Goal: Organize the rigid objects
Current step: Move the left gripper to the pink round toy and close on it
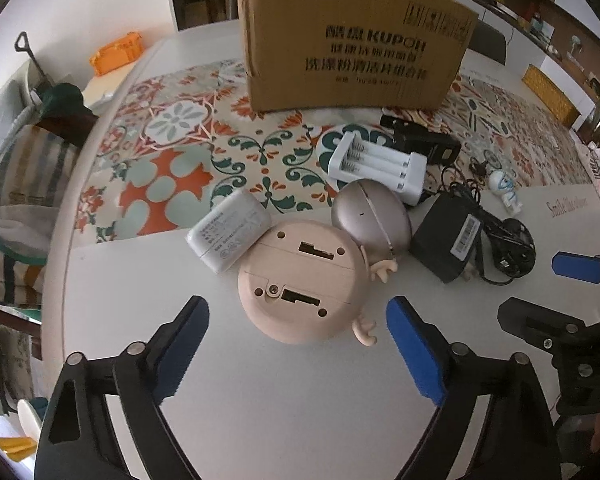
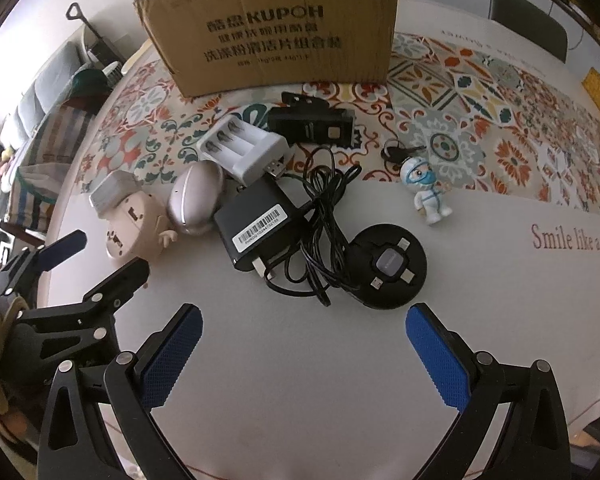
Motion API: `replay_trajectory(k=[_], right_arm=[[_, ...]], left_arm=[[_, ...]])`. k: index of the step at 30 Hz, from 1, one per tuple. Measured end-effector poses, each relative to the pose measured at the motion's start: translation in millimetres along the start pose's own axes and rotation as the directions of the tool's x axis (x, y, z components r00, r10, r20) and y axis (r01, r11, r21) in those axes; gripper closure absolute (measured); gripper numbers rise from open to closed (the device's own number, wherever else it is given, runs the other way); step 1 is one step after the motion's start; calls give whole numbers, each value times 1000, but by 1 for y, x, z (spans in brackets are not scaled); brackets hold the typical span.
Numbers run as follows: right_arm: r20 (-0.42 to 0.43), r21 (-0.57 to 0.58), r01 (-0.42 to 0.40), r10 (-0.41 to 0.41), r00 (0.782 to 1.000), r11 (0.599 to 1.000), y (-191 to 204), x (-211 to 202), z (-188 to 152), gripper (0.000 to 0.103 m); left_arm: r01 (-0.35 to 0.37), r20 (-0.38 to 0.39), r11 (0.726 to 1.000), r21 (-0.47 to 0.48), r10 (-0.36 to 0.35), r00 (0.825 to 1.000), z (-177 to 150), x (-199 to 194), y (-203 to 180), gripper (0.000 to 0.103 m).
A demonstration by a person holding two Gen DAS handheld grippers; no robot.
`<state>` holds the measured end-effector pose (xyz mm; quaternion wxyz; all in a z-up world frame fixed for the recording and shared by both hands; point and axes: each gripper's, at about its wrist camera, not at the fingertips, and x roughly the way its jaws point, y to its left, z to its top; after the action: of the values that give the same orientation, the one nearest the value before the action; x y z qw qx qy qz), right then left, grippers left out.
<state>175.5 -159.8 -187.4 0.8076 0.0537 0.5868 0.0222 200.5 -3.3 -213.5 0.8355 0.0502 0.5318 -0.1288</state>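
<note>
A pink round toy [image 1: 300, 284] lies bottom-up on the table, just ahead of my open, empty left gripper [image 1: 298, 324]. Around it lie a white power adapter [image 1: 230, 232], a champagne oval case [image 1: 370, 216], a white battery charger [image 1: 376, 164], and a black adapter [image 1: 446, 236] with tangled cable. In the right wrist view the black adapter [image 2: 260, 226], a black round cable disc [image 2: 390, 266], a small masked figurine [image 2: 426, 192], keys [image 2: 398, 154] and a black charger [image 2: 312, 124] lie ahead of my open, empty right gripper [image 2: 304, 332]. A cardboard box [image 1: 352, 40] stands behind.
The table [image 1: 260, 400] has a patterned runner [image 1: 172, 160] across its far half. The table's left edge curves near a chair with striped fabric [image 1: 16, 200]. The left gripper's body shows at the left in the right wrist view [image 2: 60, 304]. An orange object [image 1: 116, 54] sits far left.
</note>
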Motion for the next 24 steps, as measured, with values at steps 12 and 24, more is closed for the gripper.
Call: replay_trajectory(k=[12,24], right_arm=[[-31,49,-13,15,999,999,-3,16,9,1],[-34,73,-14,17,999,997,-11,20,13,1]], left_arm=[[29,-36,999,30,-28,999,15,25,3,17],[52,-42,998,40,-51,998,18,35,-1,28]])
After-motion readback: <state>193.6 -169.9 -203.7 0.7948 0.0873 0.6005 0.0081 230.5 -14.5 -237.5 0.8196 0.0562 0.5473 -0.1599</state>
